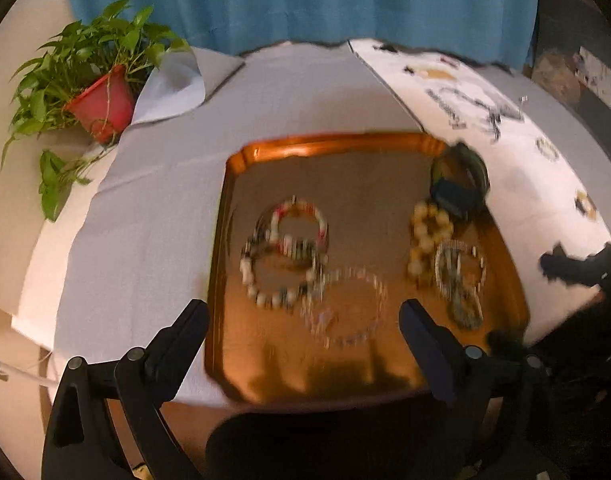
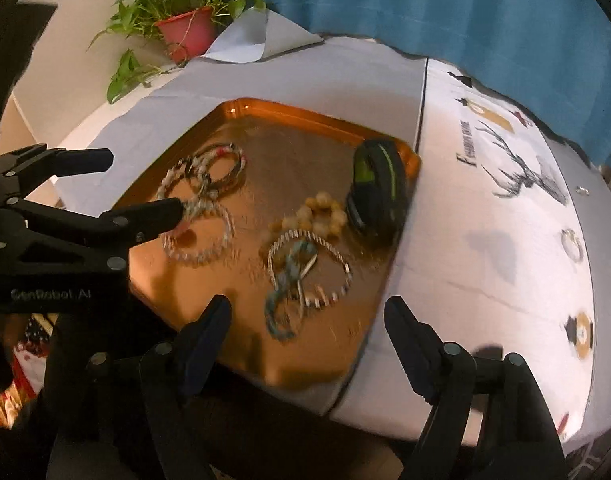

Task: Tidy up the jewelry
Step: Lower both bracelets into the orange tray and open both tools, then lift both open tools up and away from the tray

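Both sets of jaws stand spread and hold nothing: the left gripper [image 1: 303, 330] frames the lower centre of its view over the near part of the copper tray [image 1: 329, 145], and the right gripper [image 2: 307, 328] does the same low in its own view. From the right wrist view, the left gripper's finger tip sits at middle left, at or just over the clear bead bracelet [image 2: 199, 236], though blur hides whether it touches. That bracelet overlaps the tangle of banded bracelets [image 2: 209, 172] above it, so a pinch there would likely drag several out together. At centre, the amber bead bracelet [image 2: 311, 214], a silver chain bracelet [image 2: 309, 266] and a teal piece [image 2: 283, 300] are interlaced, inviting snags. A dark green bangle [image 2: 379, 192] leans on the tray's right rim and may roll onto the printed cloth [image 2: 485, 240].
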Demonstrator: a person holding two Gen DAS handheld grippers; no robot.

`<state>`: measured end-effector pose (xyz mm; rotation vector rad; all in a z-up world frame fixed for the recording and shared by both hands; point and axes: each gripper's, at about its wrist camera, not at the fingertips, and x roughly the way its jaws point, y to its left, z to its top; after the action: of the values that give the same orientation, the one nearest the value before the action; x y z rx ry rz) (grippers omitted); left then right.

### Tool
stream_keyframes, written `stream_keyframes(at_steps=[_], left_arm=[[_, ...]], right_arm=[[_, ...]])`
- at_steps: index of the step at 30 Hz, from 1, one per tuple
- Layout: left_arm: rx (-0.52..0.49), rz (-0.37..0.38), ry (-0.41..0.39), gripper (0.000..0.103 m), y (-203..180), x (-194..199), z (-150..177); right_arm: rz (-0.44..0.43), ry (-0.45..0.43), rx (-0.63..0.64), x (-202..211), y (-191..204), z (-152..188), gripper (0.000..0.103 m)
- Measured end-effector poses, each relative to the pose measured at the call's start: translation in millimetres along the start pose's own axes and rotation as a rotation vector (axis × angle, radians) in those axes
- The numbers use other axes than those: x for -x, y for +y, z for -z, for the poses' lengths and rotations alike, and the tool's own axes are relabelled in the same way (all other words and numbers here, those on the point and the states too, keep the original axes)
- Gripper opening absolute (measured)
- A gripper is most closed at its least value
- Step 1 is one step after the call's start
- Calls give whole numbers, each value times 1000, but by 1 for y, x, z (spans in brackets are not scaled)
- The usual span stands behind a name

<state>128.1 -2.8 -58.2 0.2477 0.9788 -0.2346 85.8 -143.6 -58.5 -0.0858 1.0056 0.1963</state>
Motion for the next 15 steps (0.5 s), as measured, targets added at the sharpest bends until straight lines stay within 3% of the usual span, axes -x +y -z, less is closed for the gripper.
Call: stream_keyframes(at_steps=[9,15], left_arm=[[36,50,-6,95,-24,53,54],[-11,37,-58,95,-52,96,74]], right_arm=[[44,-7,-95,63,-20,71,80],[56,-101,-109,114,-15,109,80]])
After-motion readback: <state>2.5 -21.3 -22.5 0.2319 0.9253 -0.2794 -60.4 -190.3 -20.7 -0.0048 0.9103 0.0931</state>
